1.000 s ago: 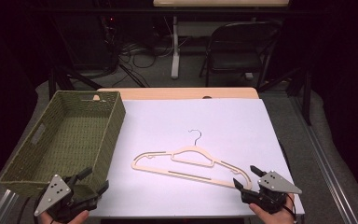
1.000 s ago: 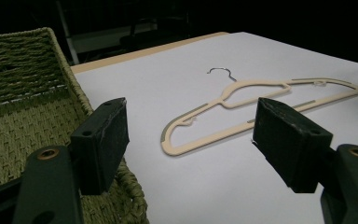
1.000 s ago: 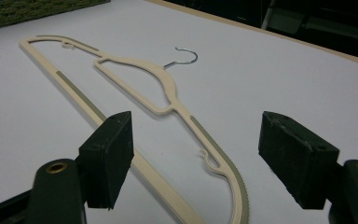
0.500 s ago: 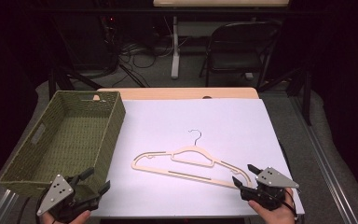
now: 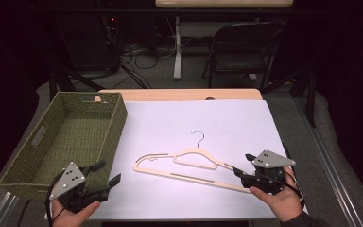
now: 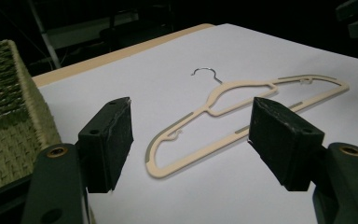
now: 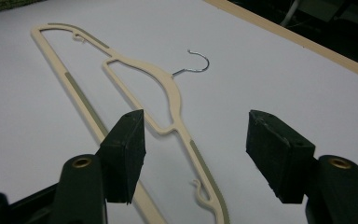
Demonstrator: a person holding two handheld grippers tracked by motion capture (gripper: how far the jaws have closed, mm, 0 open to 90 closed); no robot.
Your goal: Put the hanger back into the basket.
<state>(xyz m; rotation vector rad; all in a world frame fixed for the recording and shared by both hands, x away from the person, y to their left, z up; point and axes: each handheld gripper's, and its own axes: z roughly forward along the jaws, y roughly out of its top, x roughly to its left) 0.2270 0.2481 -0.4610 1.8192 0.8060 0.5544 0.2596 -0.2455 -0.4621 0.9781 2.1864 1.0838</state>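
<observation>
High view: left gripper (image 5: 108,174) near-left beside basket (image 5: 38,137), jaws spread, nothing between. Right gripper (image 5: 242,165) near-right, jaws wide, just been narrowing, nothing pinched, tips over hanger's right end. Hanger (image 5: 189,163) flat on white sheet (image 5: 217,123), mid-table, hook pointing far. Basket on left edge, running near to far.

A green woven basket (image 5: 68,137) sits left of a white sheet (image 5: 208,123).
</observation>
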